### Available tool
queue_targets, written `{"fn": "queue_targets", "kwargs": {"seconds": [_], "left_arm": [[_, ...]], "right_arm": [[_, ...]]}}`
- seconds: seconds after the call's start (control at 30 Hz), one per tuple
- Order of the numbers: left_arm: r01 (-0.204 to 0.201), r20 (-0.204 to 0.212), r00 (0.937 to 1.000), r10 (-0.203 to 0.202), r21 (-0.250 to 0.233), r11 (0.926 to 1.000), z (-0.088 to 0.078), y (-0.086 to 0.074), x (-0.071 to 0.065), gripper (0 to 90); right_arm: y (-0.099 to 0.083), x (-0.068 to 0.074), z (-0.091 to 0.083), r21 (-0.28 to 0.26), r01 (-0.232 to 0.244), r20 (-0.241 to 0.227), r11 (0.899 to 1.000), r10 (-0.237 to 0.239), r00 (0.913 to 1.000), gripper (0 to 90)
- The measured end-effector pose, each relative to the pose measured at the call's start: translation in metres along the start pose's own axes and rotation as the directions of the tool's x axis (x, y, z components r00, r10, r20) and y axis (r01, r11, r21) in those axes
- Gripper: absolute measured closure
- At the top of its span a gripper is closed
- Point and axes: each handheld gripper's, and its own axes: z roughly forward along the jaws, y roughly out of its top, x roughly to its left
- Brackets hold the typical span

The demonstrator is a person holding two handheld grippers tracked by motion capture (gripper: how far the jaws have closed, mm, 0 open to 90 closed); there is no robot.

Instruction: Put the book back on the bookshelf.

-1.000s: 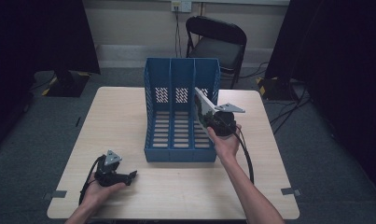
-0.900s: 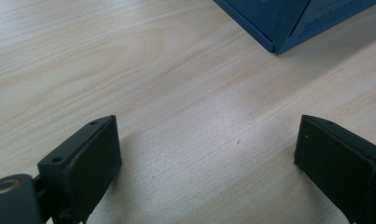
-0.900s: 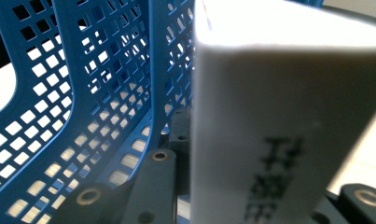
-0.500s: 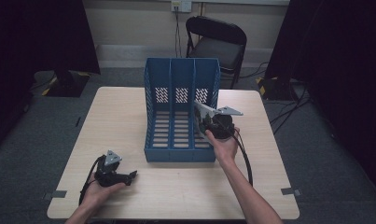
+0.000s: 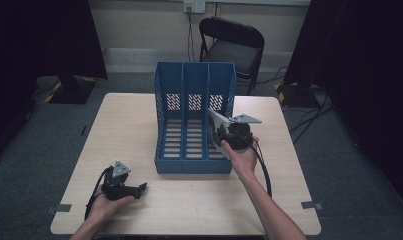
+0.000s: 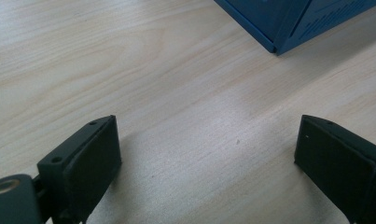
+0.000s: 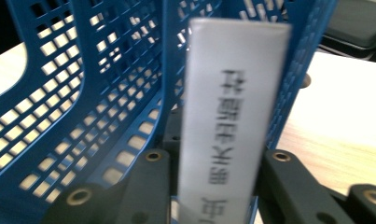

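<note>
Right gripper [image 7: 213,186] clamped on white book [image 7: 227,116] spine over blue file rack [image 5: 194,125], right slot; stiff, light, slick cover, grip low. Left gripper [image 5: 120,184] jaws apart, table's near-left corner.

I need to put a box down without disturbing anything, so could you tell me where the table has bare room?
The table is bare left of the blue file rack, and along the front edge between the two forearms. It is crowded at the rack's right side, where the right hand-held gripper holds a white book.
</note>
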Motion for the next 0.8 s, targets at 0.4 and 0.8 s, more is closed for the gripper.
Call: {"fn": "queue_targets", "kwargs": {"seconds": [0.4, 0.8], "left_arm": [[0.002, -0.001, 1.0, -0.002, -0.001, 1.0, 0.0, 0.0, 0.0, 6.1], [-0.003, -0.004, 1.0, 0.003, 0.004, 1.0, -0.001, 0.0, 0.0, 6.1]], "right_arm": [[0.006, -0.005, 0.015, -0.074, 0.011, 0.055, 0.997, -0.007, 0.9984, 76.2], [-0.005, -0.004, 0.018, -0.03, 0.011, 0.026, 0.999, -0.01, 0.9996, 75.4]]}}
